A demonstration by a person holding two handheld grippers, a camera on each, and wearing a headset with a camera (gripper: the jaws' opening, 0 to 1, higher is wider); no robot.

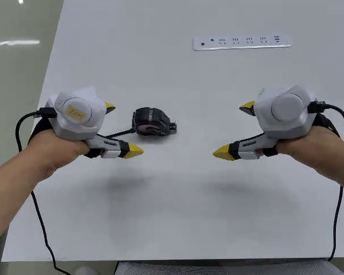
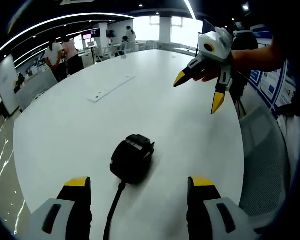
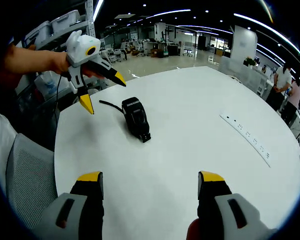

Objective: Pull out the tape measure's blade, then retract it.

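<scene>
A black tape measure [image 1: 153, 122] with a thin wrist strap lies on the white table [image 1: 178, 189], blade fully inside. My left gripper [image 1: 121, 128] hovers just left of it, jaws open and empty, yellow tips pointing at it. In the left gripper view the tape measure [image 2: 132, 158] sits a short way ahead of the open gripper [image 2: 140, 183]. My right gripper [image 1: 235, 129] is open and empty well to the right, facing the tape measure [image 3: 136, 118]. Its own view shows the right gripper [image 3: 150, 178] with jaws wide apart.
A white power strip [image 1: 241, 42] lies toward the far side of the table. Cables trail from both grippers over the table's near edge. A grey mesh chair [image 3: 25, 185] stands by the table. People [image 2: 62, 57] stand far off in the room.
</scene>
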